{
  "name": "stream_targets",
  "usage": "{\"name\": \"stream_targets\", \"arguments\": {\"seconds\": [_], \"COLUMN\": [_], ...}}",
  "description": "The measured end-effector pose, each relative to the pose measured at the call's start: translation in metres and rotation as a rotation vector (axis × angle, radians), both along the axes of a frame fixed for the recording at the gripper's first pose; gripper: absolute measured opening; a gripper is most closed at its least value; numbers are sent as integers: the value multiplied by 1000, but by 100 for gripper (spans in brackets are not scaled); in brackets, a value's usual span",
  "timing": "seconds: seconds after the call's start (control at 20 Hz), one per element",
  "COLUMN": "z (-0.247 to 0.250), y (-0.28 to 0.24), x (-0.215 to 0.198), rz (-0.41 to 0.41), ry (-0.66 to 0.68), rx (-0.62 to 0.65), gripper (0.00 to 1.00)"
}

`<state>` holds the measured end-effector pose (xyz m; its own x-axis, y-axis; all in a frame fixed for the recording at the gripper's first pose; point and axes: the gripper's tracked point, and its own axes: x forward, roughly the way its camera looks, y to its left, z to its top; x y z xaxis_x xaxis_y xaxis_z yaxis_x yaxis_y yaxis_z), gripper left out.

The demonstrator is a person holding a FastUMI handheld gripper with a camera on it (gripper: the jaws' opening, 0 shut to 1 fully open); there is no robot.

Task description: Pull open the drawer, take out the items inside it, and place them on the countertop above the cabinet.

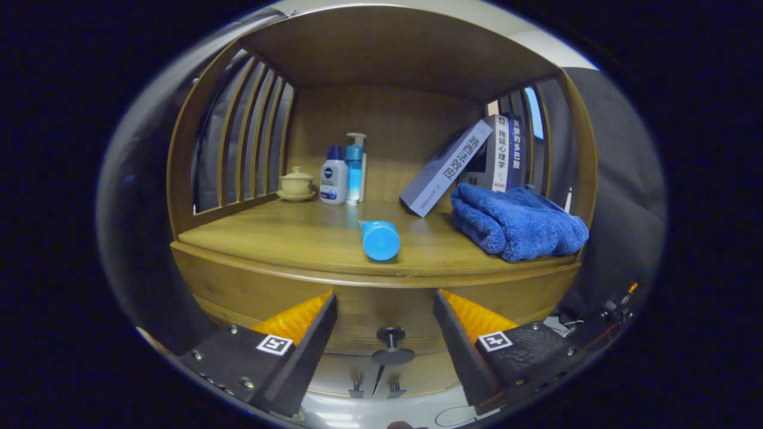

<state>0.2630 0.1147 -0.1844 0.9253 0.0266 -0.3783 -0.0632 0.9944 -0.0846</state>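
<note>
Drawer front of the wooden cabinet looks flush and closed; its dark round knob on a short stem sits dead ahead of our gripper, between the two spread fingers, neither touching it. Knob stem points straight back at us, so any pull runs along that line, with open room behind. Above, the wooden countertop carries a blue tube with a round cap lying end-on near the front edge, and a folded blue towel on the right. Bare wood to the tube's left. Closed drawer plus tube on top fits either stage; contents hidden.
</note>
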Motion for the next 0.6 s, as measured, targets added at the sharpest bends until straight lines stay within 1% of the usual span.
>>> {"name": "stream_targets", "arguments": {"seconds": [0.35,0.6], "z": [6,28], "y": [12,3], "x": [-6,-18], "rz": [31,44], "ry": [-21,-57], "rx": [5,-6], "gripper": [97,97]}}
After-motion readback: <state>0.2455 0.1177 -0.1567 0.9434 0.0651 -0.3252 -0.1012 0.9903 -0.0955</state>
